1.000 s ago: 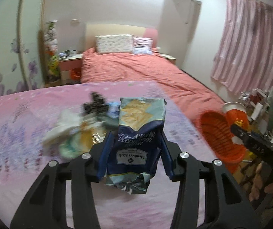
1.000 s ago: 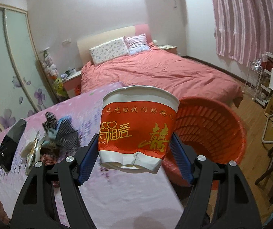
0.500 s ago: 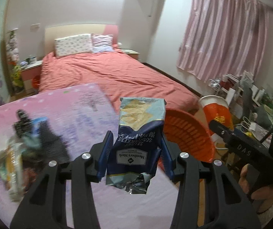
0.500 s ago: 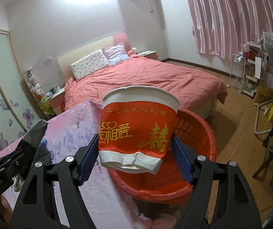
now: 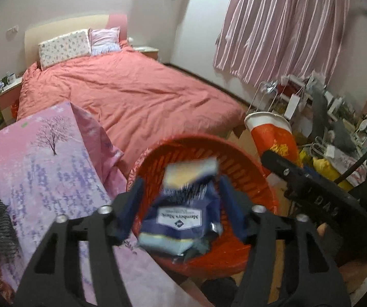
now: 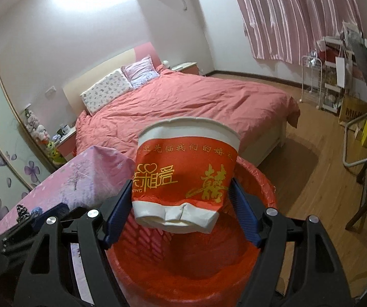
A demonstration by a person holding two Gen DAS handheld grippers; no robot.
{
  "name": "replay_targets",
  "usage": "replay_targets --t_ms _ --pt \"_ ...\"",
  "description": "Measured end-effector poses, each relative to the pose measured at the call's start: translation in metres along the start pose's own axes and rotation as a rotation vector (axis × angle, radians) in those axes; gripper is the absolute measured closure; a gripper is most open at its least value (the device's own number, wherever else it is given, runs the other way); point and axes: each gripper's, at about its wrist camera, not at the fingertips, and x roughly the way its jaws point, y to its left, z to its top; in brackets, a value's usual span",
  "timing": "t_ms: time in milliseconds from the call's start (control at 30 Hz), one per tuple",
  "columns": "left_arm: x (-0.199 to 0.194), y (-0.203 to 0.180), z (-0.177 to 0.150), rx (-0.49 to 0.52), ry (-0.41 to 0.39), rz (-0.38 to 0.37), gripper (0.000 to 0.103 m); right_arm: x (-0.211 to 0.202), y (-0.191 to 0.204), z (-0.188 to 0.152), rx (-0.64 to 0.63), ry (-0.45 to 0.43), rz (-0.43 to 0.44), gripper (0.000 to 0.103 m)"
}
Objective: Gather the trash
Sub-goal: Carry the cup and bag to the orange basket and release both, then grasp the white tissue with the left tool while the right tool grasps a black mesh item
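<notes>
Both tongs over orange basket rim; left tongs opening, snack bag loose between; right tongs clamping paper cup

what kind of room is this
Most likely a home bedroom: a made bed with a coral duvet and two pillows against a headboard, pink curtains over the window, and a bedside table beside the bed.
</notes>
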Motion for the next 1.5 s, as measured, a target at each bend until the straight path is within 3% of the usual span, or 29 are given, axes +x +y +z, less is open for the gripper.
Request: replay_targets --t_ms 67,267,567,833,967,1200,1500 --pt "0.008 0.005 -0.004 -0.005 0.02 0.02 0.032 0.005 -0.007 -0.002 0.018 0.021 -0.003 0.023" --pt "0.005 0.028 -0.019 -0.023 0.037 0.087 0.023 0.0 -0.01 -0.012 0.024 0.044 -0.014 0.022" --pt "-0.055 0.069 -0.049 -0.021 0.004 0.228 0.02 -0.017 0.025 -0.008 -0.059 0.041 0.012 0.022" --pt "-0.128 0.139 -0.073 -0.161 -0.035 0.34 0.02 -0.027 0.101 -0.041 -0.207 0.097 0.104 0.027" --pt "-0.164 0.18 -0.09 -0.217 -0.057 0.43 0.02 -0.023 0.142 -0.058 -0.28 0.134 0.157 0.031" --pt "-0.216 0.265 -0.12 -0.36 -0.085 0.567 0.02 0.003 0.226 -0.082 -0.36 0.214 0.284 0.041" --pt "-0.229 0.33 -0.149 -0.461 -0.064 0.618 0.022 0.049 0.3 -0.097 -0.363 0.305 0.348 0.048"
